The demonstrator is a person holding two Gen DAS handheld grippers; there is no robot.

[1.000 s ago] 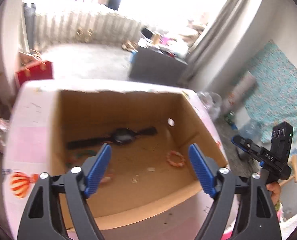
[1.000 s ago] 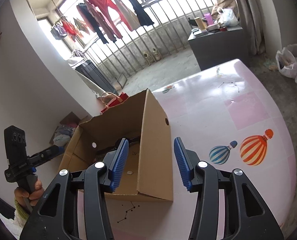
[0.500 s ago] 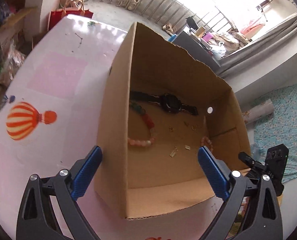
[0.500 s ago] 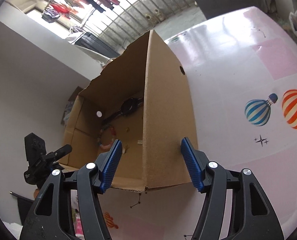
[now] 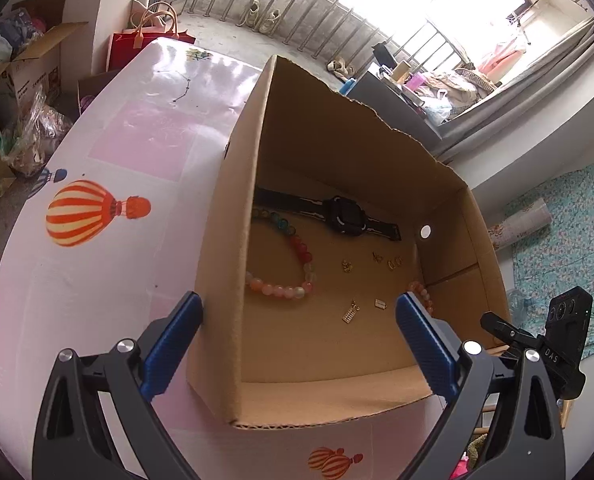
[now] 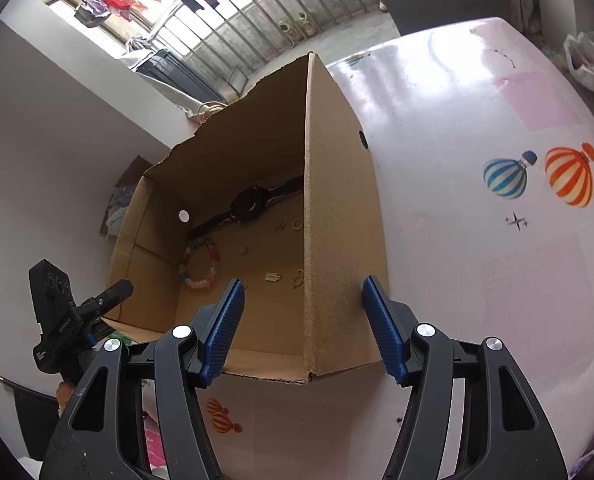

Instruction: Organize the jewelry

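Left wrist view, both hand-held grippers (image 5: 299, 334) (image 6: 303, 302) spread, straddling cardboard box (image 5: 225, 240) walls.

The only lettering showing clearly is "DAS", standing in white on the black body of the right tongs (image 5: 553, 356) as they are appearing at the right edge of the left wrist view. A cardboard carton (image 5: 37, 68) on the floor beyond the surface's far left corner is carrying dark print, but it is staying too small to read.
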